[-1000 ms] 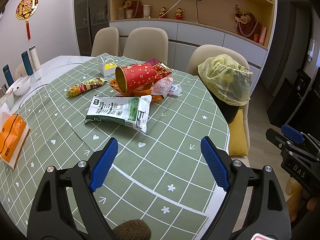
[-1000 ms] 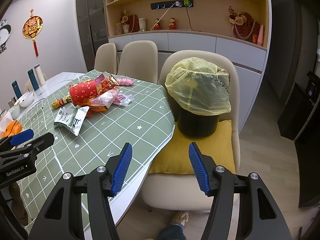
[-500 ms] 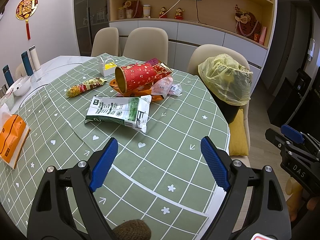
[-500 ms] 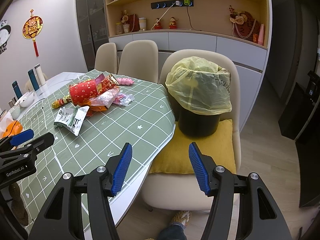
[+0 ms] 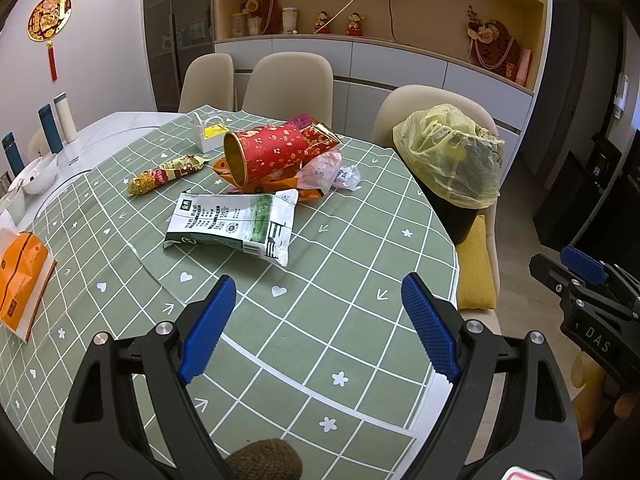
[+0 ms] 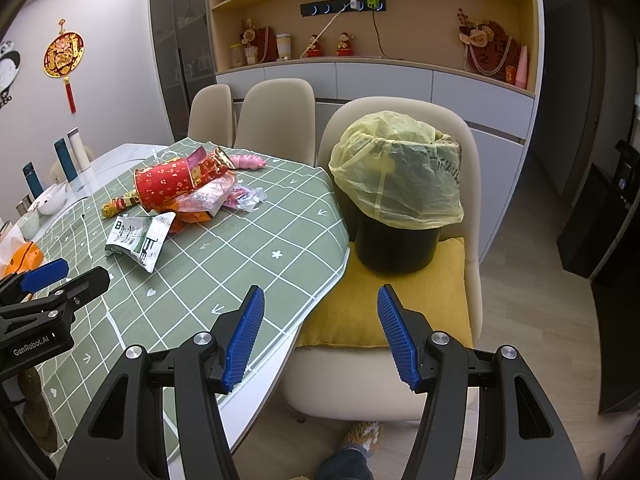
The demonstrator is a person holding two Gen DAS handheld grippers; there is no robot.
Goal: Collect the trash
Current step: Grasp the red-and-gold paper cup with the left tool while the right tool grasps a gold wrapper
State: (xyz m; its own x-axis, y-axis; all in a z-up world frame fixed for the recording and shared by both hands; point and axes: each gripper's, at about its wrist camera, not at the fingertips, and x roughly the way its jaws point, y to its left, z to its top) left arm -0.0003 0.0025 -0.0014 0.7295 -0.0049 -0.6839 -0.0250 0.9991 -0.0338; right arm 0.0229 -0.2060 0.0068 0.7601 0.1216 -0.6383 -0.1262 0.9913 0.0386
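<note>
Here, left claw (image 5: 318,322) agape, trash (image 5: 256,188) beyond

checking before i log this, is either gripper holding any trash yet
No. The left gripper and right gripper are both open and empty.

We are in a home dining room: chairs (image 5: 288,80) ring the table (image 5: 320,280), and behind it a shelf (image 6: 372,12) holds figurines (image 6: 344,44).
</note>
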